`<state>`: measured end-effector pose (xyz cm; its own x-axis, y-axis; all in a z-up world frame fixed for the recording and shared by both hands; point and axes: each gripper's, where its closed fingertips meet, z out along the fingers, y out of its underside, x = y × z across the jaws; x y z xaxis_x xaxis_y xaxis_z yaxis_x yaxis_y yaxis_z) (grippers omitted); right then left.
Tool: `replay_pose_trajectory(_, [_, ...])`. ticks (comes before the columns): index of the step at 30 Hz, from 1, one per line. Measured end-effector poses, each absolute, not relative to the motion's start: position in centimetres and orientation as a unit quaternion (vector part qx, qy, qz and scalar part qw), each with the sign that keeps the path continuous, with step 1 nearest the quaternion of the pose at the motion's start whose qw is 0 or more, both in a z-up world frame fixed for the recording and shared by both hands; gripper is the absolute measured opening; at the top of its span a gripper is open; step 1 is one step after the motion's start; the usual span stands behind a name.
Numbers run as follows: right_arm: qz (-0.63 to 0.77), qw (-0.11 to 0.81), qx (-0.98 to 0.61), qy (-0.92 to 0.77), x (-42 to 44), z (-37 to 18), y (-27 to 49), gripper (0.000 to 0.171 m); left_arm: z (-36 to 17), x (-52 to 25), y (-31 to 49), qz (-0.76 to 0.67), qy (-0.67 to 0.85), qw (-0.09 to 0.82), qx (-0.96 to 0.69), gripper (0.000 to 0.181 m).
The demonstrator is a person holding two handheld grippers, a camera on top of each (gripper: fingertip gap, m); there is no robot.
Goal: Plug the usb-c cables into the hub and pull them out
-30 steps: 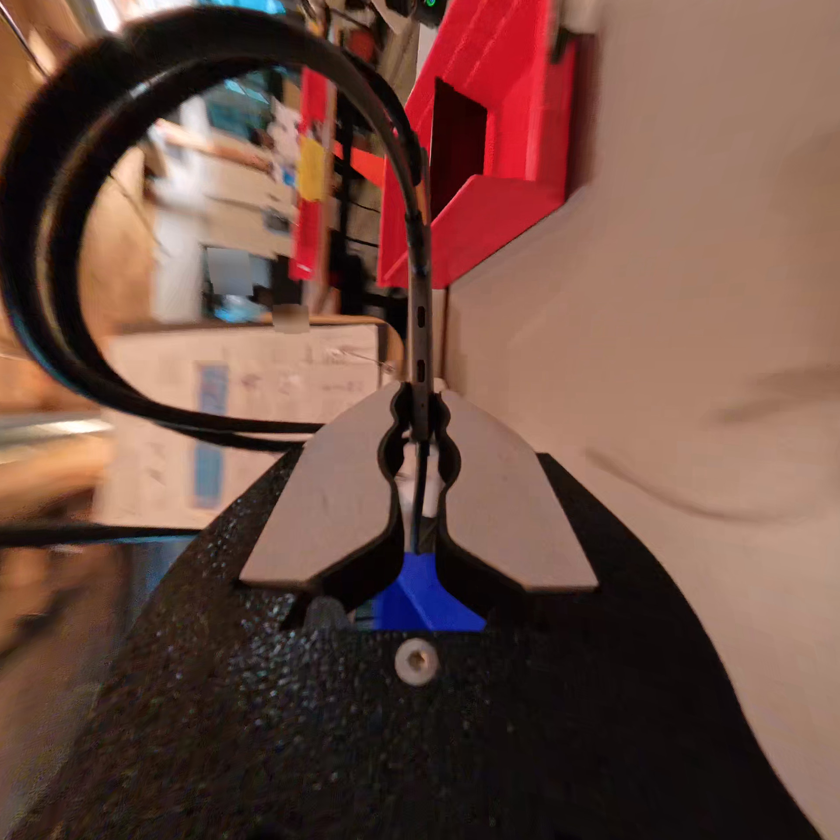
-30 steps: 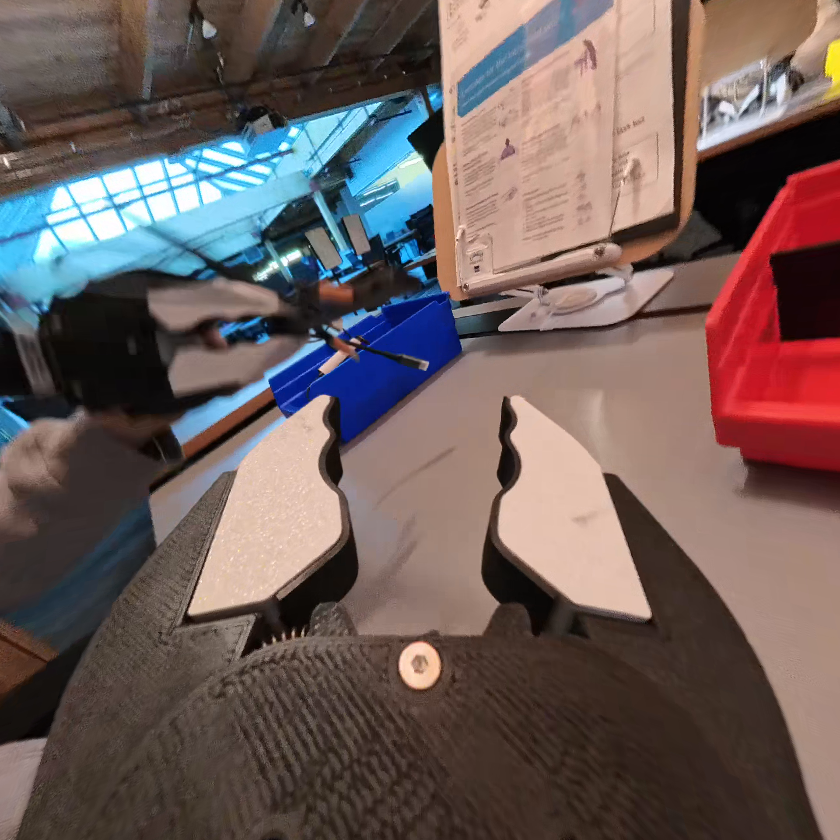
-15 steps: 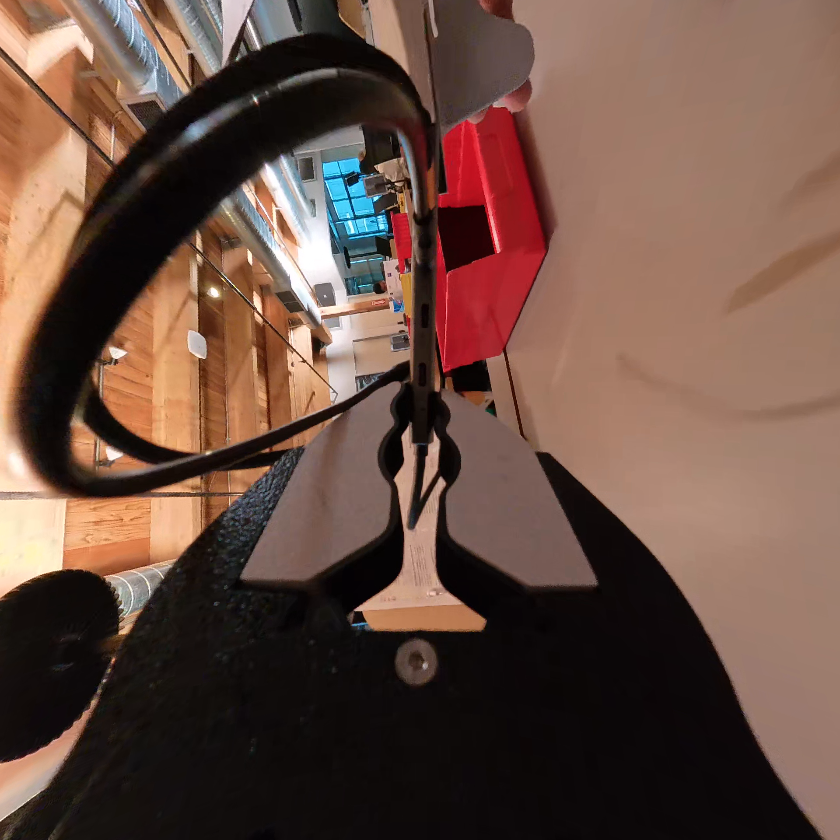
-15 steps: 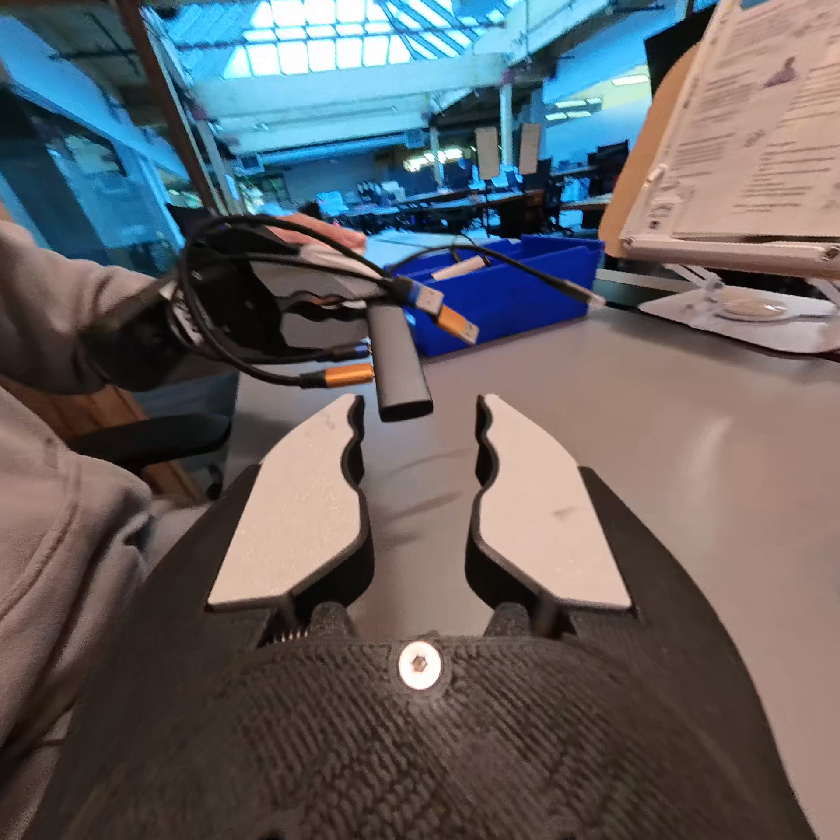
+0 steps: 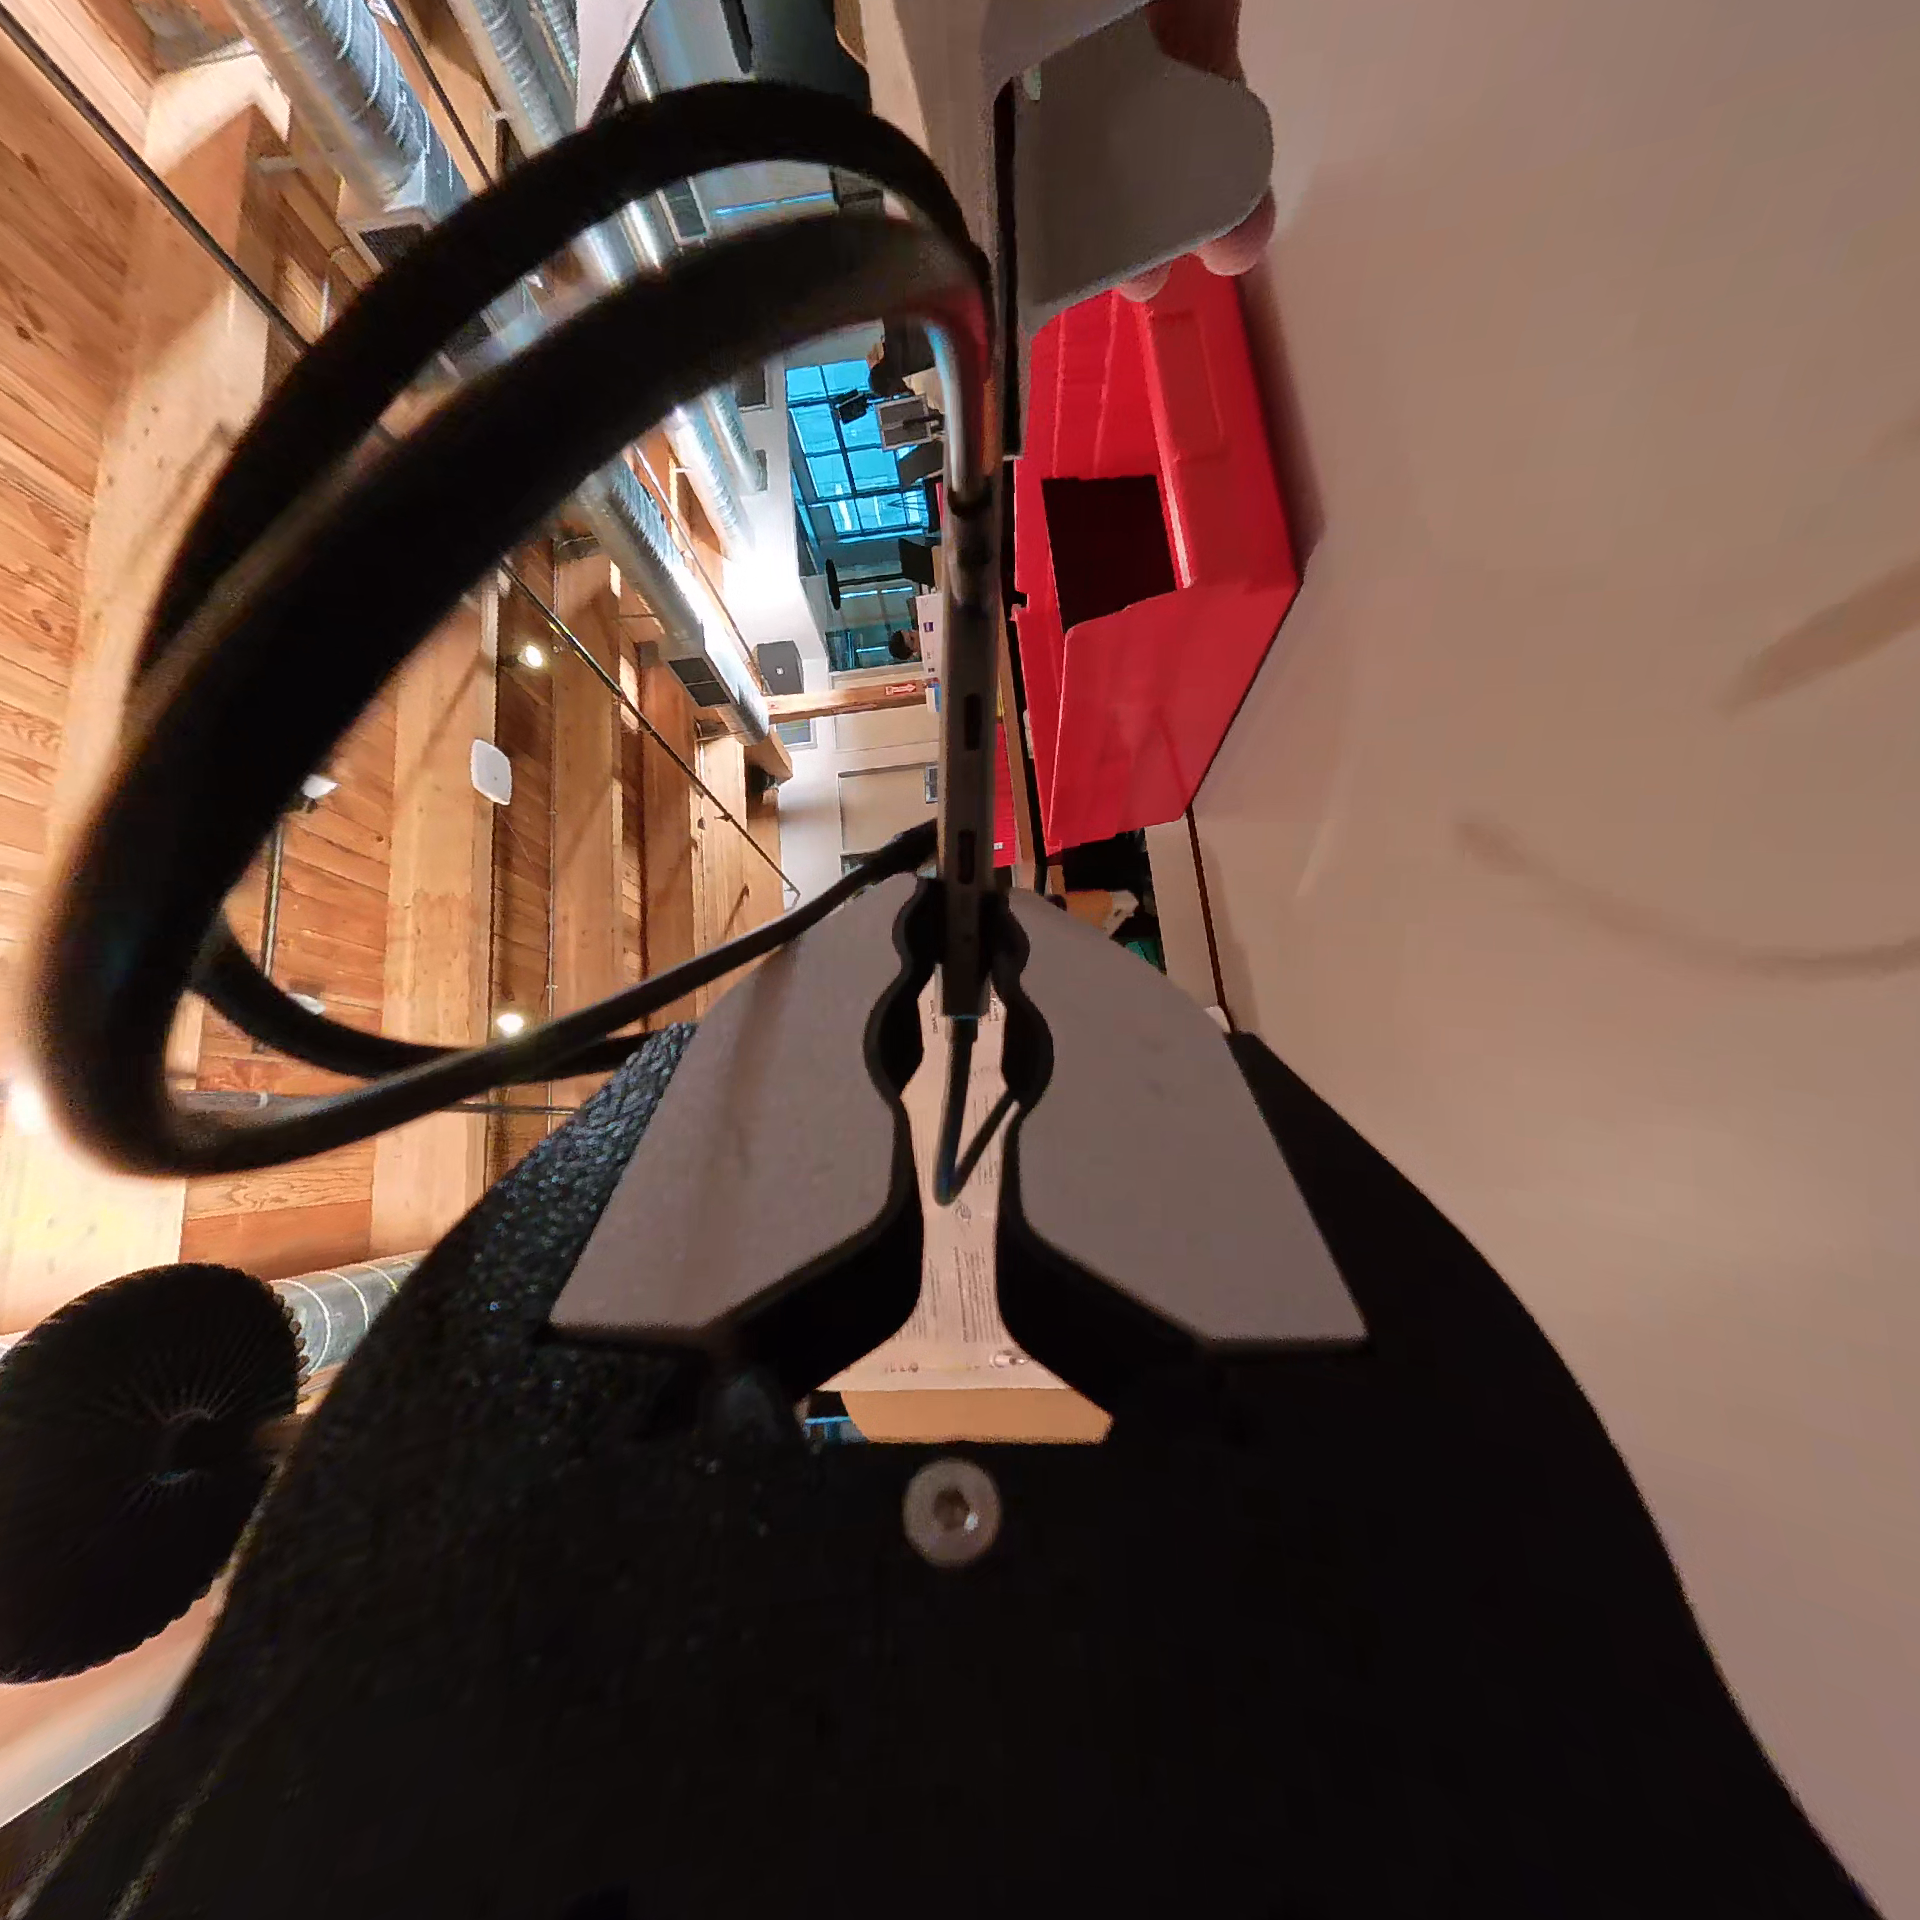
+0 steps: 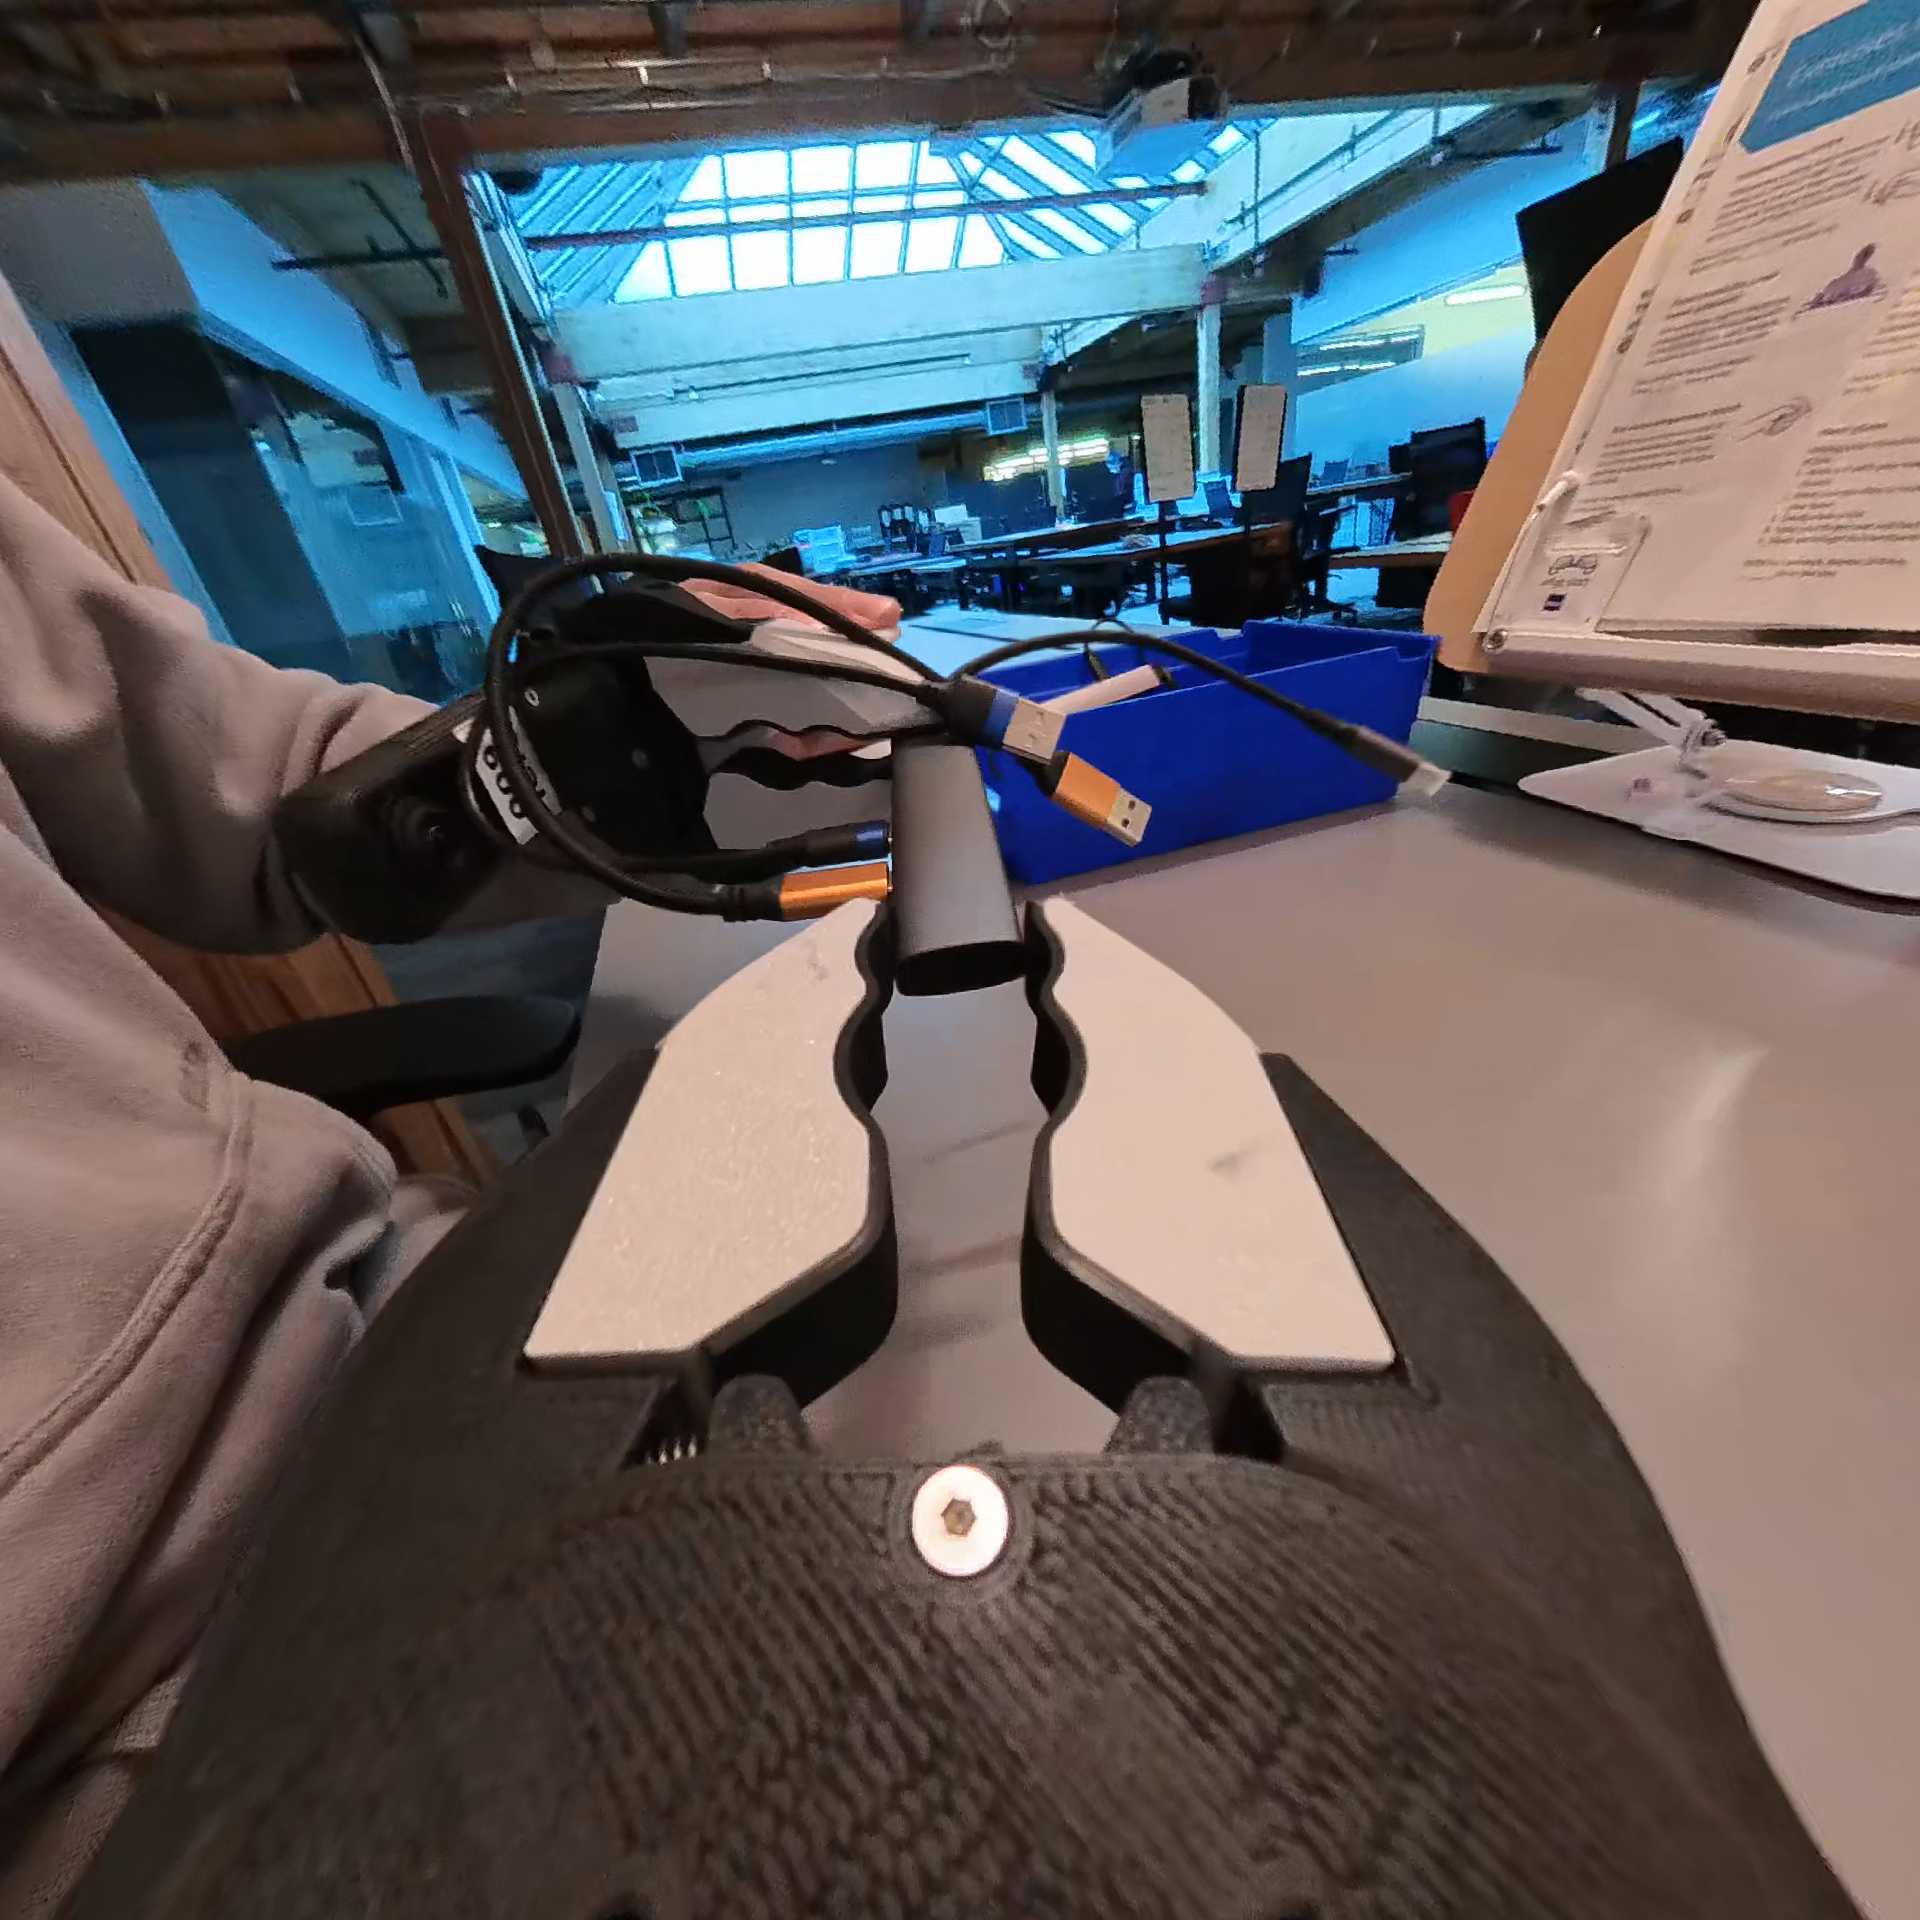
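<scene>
My left gripper [image 5: 966, 914] is shut on one end of a slim dark grey hub [image 5: 964, 727], seen edge-on, and holds it above the table. In the right wrist view the left gripper [image 6: 790, 707] holds the hub [image 6: 951, 862] tilted down toward me. A bundle of black cables [image 6: 582, 831] hangs from it, with orange [image 6: 1101, 810] and blue [image 6: 1023, 722] plugs loose in the air. My right gripper [image 6: 958, 920] has its tips closed on both sides of the hub's free end. One of its fingers [image 5: 1132, 177] shows in the left wrist view.
A blue bin [image 6: 1195, 748] stands on the grey table [image 6: 1507, 1039] behind the hub. A paper on a stand [image 6: 1766, 416] with a white base [image 6: 1766, 821] is at the right. A red bin [image 5: 1143, 675] sits farther along. A person's grey sleeve [image 6: 156, 935] is at the left.
The left gripper brought the hub and cables in toward the right gripper. The right gripper's jaws narrowed from wide open until they closed around the hub's free end.
</scene>
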<state>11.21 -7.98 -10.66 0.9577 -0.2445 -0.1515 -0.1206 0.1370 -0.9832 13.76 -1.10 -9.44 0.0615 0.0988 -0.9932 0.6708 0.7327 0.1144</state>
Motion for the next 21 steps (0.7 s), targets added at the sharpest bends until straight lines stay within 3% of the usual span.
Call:
replay_pose_trajectory(8, [-0.08, 0.718, -0.681, 0.124, 11.2, -10.6, -8.0, 0.024, -10.3, 14.0, -1.0, -0.241, 0.668, 0.644, 0.285, 0.009])
replay_pose_trajectory(14, [-0.156, 0.716, -0.667, 0.136, 12.4, -9.4, -10.9, 0.024, -11.9, 15.2, 2.9, -0.292, 0.746, 0.566, 0.196, 0.041])
replay_pose_trajectory(17, [-0.198, 0.706, -0.668, 0.13, 12.6, -8.9, -12.0, 0.024, -11.7, 17.2, 7.1, -0.308, 0.766, 0.553, 0.107, 0.041])
replay_pose_trajectory(21, [-0.341, 0.603, -0.718, 0.073, 12.7, -8.3, -12.2, 0.024, -9.4, 17.5, 8.1, -0.389, 0.78, 0.49, -0.003, 0.036])
